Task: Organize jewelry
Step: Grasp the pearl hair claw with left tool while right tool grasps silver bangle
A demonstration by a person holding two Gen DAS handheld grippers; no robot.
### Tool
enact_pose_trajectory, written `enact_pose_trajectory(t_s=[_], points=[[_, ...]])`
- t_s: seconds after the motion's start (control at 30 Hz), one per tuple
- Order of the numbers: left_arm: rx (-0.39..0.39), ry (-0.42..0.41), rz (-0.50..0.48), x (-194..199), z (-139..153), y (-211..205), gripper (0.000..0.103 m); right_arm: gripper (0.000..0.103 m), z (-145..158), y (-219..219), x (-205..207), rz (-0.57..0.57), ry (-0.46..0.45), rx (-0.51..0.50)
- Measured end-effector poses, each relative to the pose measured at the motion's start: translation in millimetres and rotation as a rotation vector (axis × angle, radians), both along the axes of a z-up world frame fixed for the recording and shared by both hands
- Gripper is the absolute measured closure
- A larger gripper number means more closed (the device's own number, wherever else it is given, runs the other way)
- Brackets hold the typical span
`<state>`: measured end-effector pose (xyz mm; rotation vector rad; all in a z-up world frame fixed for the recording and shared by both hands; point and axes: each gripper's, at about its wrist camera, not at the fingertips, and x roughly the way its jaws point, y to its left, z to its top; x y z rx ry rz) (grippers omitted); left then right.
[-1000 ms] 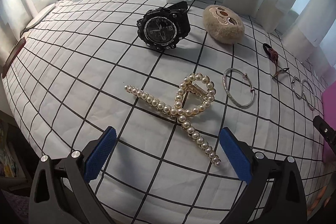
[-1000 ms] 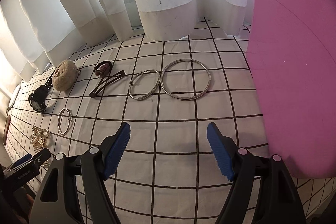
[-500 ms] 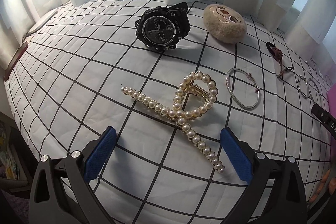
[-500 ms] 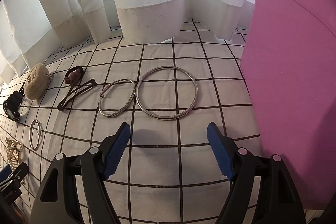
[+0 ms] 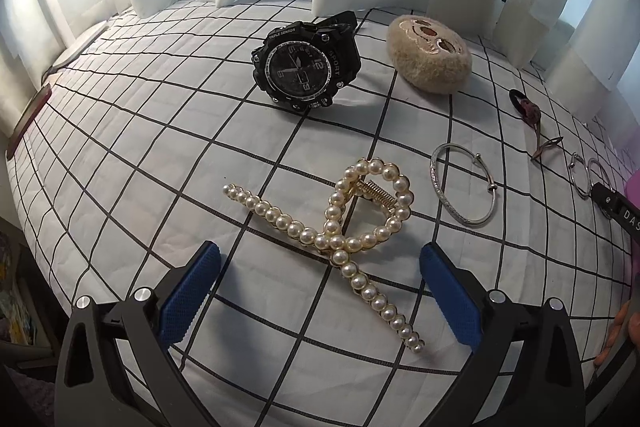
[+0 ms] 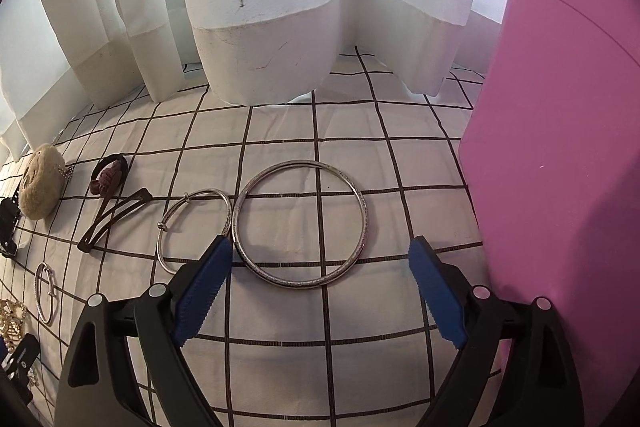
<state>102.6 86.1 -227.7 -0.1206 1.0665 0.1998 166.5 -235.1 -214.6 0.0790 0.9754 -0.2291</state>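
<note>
A pearl hair claw (image 5: pixel 344 223) lies on the checked cloth, its lower end between the pads of my open left gripper (image 5: pixel 320 291). Behind it sit a black sport watch (image 5: pixel 306 65), a fuzzy beige clip (image 5: pixel 430 55) and a silver cuff bangle (image 5: pixel 464 189). My right gripper (image 6: pixel 320 287) is open and empty, its pads flanking the near edge of a large silver bangle (image 6: pixel 300 223). A smaller silver bangle (image 6: pixel 192 227) touches the big one on its left. A pink box (image 6: pixel 560 167) stands at the right.
A brown snap clip (image 6: pixel 114 217) and a dark hair tie (image 6: pixel 110 175) lie left of the bangles. White curtains (image 6: pixel 260 7) hang along the far edge of the cloth. The bed edge drops off at the left in the left wrist view (image 5: pixel 24 131).
My right gripper has moved forward to the large bangle, which now sits between its pads. My left gripper has edged closer to the pearl claw. Both stay open.
</note>
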Motion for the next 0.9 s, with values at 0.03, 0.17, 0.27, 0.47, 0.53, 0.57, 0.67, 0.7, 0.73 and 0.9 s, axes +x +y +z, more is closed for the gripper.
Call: enact_pose_trajectory(t_s=[0.03,0.17,0.27,0.47,0.53,0.57,0.67,0.7,0.73,0.9], points=[[0.0,0.001,0.002,3.3,0.0,0.2,0.006,0.016,-0.5,-0.2,0.3,0.0,-0.003,-0.002],[0.001,0.0,0.003,6.2,-0.3,0.5,0.006,0.013,-1.6,1.2,8.1,-0.002,-0.017,-0.007],[0.002,-0.001,0.001,9.1,-0.1,-0.1,0.006,0.011,-3.2,1.8,13.3,-0.002,-0.023,-0.008],[0.007,-0.008,0.006,15.8,-0.2,-2.2,0.006,0.01,-3.7,0.8,17.2,0.012,-0.014,-0.006],[0.012,-0.017,0.002,15.1,-0.3,-3.1,0.006,0.01,-6.0,-0.2,20.0,0.02,-0.017,-0.008],[0.012,-0.022,-0.001,14.1,-0.3,-3.2,0.006,0.01,-5.8,-0.3,20.3,0.021,-0.018,-0.008],[0.012,-0.031,-0.013,11.1,0.2,-4.3,0.009,0.011,-3.2,1.2,15.1,0.035,-0.024,-0.003],[0.012,-0.037,-0.024,10.0,1.2,-5.3,0.013,0.012,-2.2,1.9,12.9,0.036,-0.028,0.001],[0.015,-0.044,-0.035,9.1,2.4,-7.0,0.016,0.016,-0.4,5.1,9.7,0.042,-0.032,-0.002],[0.016,-0.065,-0.063,5.6,6.1,-12.9,0.036,0.033,2.8,14.3,4.0,0.059,-0.054,-0.008]])
